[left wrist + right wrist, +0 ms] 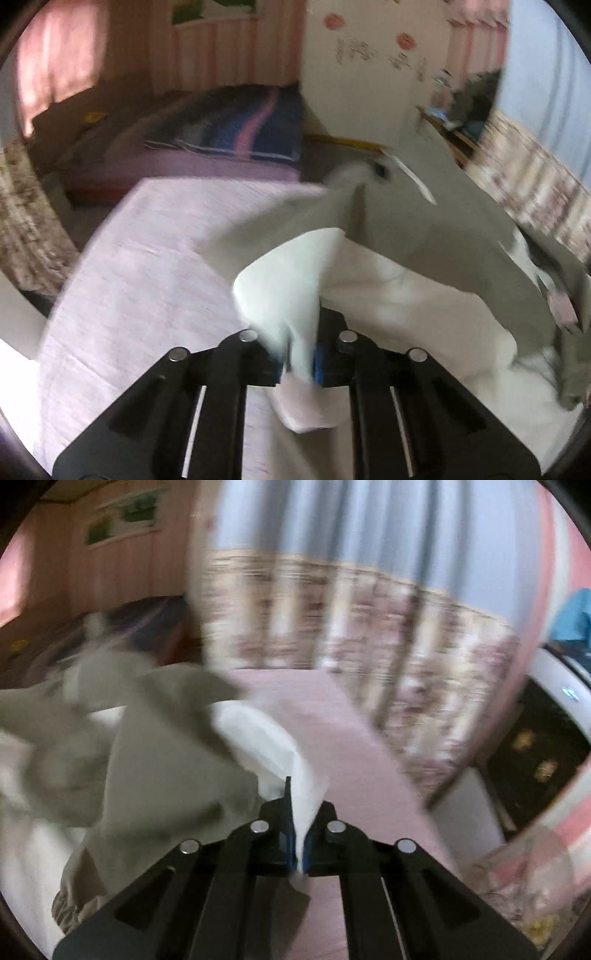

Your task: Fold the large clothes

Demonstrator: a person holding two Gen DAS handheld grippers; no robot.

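Left wrist view has the left gripper (299, 369) clamped tight on a white fold of the garment (424, 236), a big grey piece with a white inside. From those fingers the cloth runs up and off to the right, lifted and bunched instead of lying flat. Right wrist view shows the mirror of that: the right gripper (300, 853) pinched closed on a white edge, the grey bulk (159, 760) trailing away to the left. So the cloth hangs between the two hands, its long axis roughly from one grip to the other, and neither hand looks nearer to the bulk, I'd say. Next move probably needs the hands pulled apart to get it taut.

Underneath is a pale pink cover (147, 266), clear on the left. It's a bedroom: striped bedding (240, 125) behind, patterned curtain (369, 627), pink walls. Everything's pretty blurry.
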